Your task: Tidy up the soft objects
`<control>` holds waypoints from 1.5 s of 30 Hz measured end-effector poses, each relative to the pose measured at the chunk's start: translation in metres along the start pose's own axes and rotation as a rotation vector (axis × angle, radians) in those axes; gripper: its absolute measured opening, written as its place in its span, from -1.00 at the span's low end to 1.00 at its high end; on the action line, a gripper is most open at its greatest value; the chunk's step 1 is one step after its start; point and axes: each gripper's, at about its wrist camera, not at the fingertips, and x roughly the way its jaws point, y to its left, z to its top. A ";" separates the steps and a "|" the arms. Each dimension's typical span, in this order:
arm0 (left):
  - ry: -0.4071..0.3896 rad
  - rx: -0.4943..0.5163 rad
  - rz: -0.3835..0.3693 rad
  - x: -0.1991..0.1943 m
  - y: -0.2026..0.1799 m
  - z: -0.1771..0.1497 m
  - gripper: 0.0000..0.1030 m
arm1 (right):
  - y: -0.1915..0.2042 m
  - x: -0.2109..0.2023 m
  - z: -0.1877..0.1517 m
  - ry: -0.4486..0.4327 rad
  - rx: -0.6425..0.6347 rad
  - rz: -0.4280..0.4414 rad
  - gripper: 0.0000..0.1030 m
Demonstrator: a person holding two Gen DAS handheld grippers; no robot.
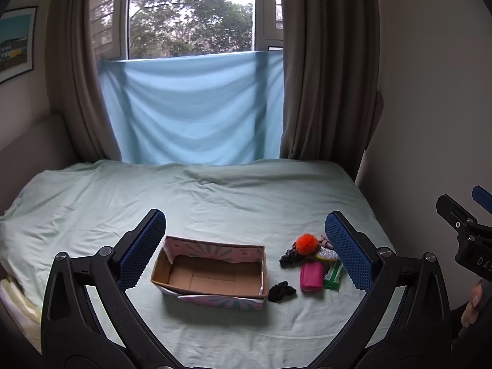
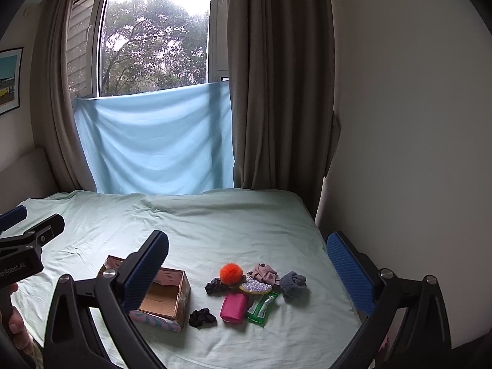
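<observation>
1. Across the lower half of both views you see a pale green wrinkled bed sheet [image 1: 230, 196].
2. Centre frame, a light blue cloth [image 1: 190, 107] hangs over the lower part of a tall window [image 1: 190, 12] showing trees.
3. Brown-grey curtains [image 1: 329, 61] flank it.
4. At your upper left, a framed picture [image 1: 15, 43] hangs on the wall.

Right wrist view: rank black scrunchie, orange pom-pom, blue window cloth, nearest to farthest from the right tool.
1. Black scrunchie, on the bed beside the box, nearest the right tool.
2. Orange pom-pom, farther back in the pile.
3. Blue window cloth, hanging beyond the bed.
</observation>
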 end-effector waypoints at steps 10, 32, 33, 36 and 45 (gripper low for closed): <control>0.008 -0.001 -0.003 0.005 0.002 0.003 1.00 | 0.004 -0.001 0.000 0.000 0.000 -0.003 1.00; 0.146 0.005 -0.093 0.112 -0.044 0.006 1.00 | -0.035 0.058 0.000 0.085 0.066 -0.049 1.00; 0.158 0.008 -0.092 0.120 -0.052 0.004 1.00 | -0.040 0.066 -0.002 0.091 0.067 -0.050 1.00; 0.192 0.017 -0.088 0.150 -0.078 -0.004 1.00 | -0.061 0.099 -0.010 0.123 0.073 -0.034 0.99; 0.291 0.048 -0.118 0.267 -0.146 -0.053 1.00 | -0.113 0.210 -0.054 0.241 0.082 0.007 0.99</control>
